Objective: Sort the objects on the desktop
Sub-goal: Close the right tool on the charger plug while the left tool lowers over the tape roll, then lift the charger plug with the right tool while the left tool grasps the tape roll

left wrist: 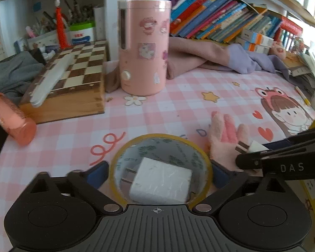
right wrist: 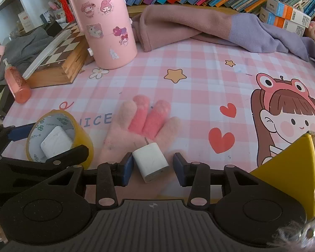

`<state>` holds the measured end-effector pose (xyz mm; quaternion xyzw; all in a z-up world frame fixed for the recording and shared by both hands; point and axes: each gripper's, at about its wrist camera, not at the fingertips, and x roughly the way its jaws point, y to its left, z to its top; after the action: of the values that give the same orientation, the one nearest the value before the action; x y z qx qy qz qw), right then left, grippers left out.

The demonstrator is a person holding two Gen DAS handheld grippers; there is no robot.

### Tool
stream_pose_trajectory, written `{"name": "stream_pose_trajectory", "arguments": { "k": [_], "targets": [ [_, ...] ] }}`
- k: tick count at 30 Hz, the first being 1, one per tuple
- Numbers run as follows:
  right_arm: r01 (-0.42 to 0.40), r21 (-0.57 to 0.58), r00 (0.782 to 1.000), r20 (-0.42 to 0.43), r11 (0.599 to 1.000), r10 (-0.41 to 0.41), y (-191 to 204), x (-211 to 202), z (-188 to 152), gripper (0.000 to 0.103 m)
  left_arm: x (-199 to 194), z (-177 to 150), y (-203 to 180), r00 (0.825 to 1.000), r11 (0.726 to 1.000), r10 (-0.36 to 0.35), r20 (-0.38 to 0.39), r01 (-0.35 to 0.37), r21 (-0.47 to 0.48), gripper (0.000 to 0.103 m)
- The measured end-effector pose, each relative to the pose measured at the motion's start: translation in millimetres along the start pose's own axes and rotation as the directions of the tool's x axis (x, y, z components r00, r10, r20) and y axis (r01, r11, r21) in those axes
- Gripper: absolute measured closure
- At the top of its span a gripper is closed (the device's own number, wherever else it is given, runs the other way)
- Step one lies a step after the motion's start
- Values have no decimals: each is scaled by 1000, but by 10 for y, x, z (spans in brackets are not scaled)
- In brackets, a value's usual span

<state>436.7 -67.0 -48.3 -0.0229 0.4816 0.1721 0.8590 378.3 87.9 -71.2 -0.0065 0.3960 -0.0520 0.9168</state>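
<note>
Steadying the yellow tape roll (left wrist: pixel 160 168) at lower centre, my left gripper (left wrist: pixel 160 175) straddles it, pads touching; my right gripper (right wrist: pixel 153 169) brackets a white charger (right wrist: pixel 150 162) on the pink glove (right wrist: pixel 140 126), right pad (right wrist: pixel 179 169) clear, ready to pinch.

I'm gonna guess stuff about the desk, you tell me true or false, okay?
1. A white charger sits inside the yellow tape roll. True.
2. The other charger lies on a pink glove. True.
3. The pink canister has fallen on its side. False: it stands upright.
4. The chessboard box is to the right of the canister. False: it is on the left, in both views.
</note>
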Motion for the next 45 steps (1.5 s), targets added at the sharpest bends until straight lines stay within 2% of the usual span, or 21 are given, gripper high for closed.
{"name": "stream_pose_trajectory", "arguments": {
  "k": [2,11,21,30,45],
  "targets": [
    [-2,-2,1000,3,1000,2,8,-2,-2,71,-14,8,-30,1000,1000,17,-5,-17,5,10],
    [-32,-32,997,64,999,34,58,-200,-29,71,-476,81,-24,994,999,26,104,-23,-26,10],
    [-56,-39,991,122,998,61,145,-543,-148,72,-974,-81,-20,991,998,26,133,-19,-56,10],
    [-74,-52,984,159,996,81,293,-893,-401,72,-1409,-273,-22,987,997,19,163,-7,-76,10],
    [-86,-54,971,219,995,96,472,-1523,-932,72,-2075,-598,-83,977,997,-38,211,53,-64,10]
  ]
}}
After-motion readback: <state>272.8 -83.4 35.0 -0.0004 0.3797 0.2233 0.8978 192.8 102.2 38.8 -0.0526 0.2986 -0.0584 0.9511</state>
